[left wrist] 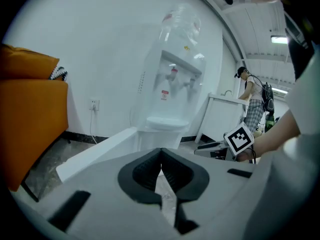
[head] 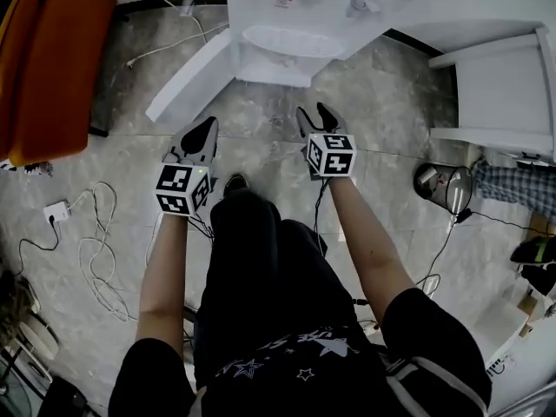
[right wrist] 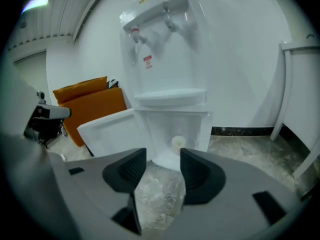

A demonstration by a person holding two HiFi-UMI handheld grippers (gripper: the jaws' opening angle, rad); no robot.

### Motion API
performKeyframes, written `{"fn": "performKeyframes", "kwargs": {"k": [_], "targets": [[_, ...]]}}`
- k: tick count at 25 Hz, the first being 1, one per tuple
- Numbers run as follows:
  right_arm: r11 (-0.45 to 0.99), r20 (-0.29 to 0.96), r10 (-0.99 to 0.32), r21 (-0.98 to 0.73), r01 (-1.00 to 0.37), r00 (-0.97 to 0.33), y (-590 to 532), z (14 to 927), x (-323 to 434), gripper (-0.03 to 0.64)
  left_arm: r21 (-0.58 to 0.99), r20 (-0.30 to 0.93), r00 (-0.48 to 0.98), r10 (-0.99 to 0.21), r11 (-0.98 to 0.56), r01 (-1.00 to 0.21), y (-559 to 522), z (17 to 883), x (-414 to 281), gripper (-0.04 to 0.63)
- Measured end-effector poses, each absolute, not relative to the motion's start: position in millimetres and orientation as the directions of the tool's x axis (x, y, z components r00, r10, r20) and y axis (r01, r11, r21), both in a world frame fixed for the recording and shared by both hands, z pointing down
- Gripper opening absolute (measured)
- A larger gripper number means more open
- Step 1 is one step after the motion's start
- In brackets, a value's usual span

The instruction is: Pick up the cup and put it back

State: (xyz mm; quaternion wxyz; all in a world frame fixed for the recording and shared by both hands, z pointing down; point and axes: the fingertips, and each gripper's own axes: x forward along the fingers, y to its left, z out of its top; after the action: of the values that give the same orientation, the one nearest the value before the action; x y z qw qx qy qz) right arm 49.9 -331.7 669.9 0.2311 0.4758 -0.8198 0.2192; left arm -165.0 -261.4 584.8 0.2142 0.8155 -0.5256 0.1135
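A small pale cup stands inside the open lower cabinet of a white water dispenser, seen only in the right gripper view. My right gripper points at that cabinet from a short way off, open, with only floor between its jaws. In the head view both grippers hang over the marble floor in front of the dispenser: the left gripper and the right gripper. My left gripper is shut on nothing, its tips touching. The cabinet door is swung open to the left.
An orange sofa stands at the left and a white table at the right. Cables and a power strip lie on the floor at the left. Another person stands beyond the table.
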Motion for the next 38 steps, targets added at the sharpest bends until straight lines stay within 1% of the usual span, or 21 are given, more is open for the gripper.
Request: {"fn": "performKeyframes", "kwargs": {"k": [4, 9, 14, 18, 24, 28, 32, 35, 38], "targets": [[0.445, 0.564, -0.704, -0.123, -0.887, -0.431, -385, 733, 45, 0.190, 0.211, 0.400, 0.441, -0.804, -0.388, -0.897, -292, 641, -171, 0.009], [0.458, 0.531, -0.724, -0.108, -0.882, -0.441, -442, 794, 32, 0.187, 0.175, 0.352, 0.470, -0.809, -0.437, -0.882, -325, 692, -171, 0.009], [0.450, 0.526, -0.730, -0.109, -0.886, -0.435, -474, 834, 28, 0.186, 0.148, 0.330, 0.478, -0.814, -0.455, -0.878, -351, 724, -167, 0.009], [0.466, 0.546, -0.712, -0.104, -0.879, -0.442, -490, 864, 24, 0.186, 0.148, 0.331, 0.459, -0.825, -0.435, -0.888, -362, 741, -165, 0.009], [0.465, 0.578, -0.698, -0.083, -0.882, -0.422, -511, 894, 21, 0.186, 0.199, 0.366, 0.406, -0.837, -0.356, -0.913, -363, 769, -167, 0.009], [0.496, 0.595, -0.683, -0.048, -0.867, -0.423, -522, 906, 12, 0.183, 0.211, 0.371, 0.380, -0.848, -0.321, -0.923, -362, 776, -173, 0.009], [0.474, 0.603, -0.688, -0.047, -0.879, -0.403, -533, 914, 14, 0.172, 0.218, 0.357, 0.368, -0.859, -0.306, -0.927, -364, 776, -176, 0.009], [0.461, 0.607, -0.698, -0.025, -0.887, -0.380, -538, 919, 13, 0.139, 0.212, 0.352, 0.371, -0.860, -0.313, -0.926, -364, 775, -179, 0.009], [0.470, 0.601, -0.707, 0.005, -0.883, -0.373, -540, 920, 9, 0.087, 0.211, 0.350, 0.372, -0.860, -0.314, -0.926, -364, 775, -181, 0.009]]}}
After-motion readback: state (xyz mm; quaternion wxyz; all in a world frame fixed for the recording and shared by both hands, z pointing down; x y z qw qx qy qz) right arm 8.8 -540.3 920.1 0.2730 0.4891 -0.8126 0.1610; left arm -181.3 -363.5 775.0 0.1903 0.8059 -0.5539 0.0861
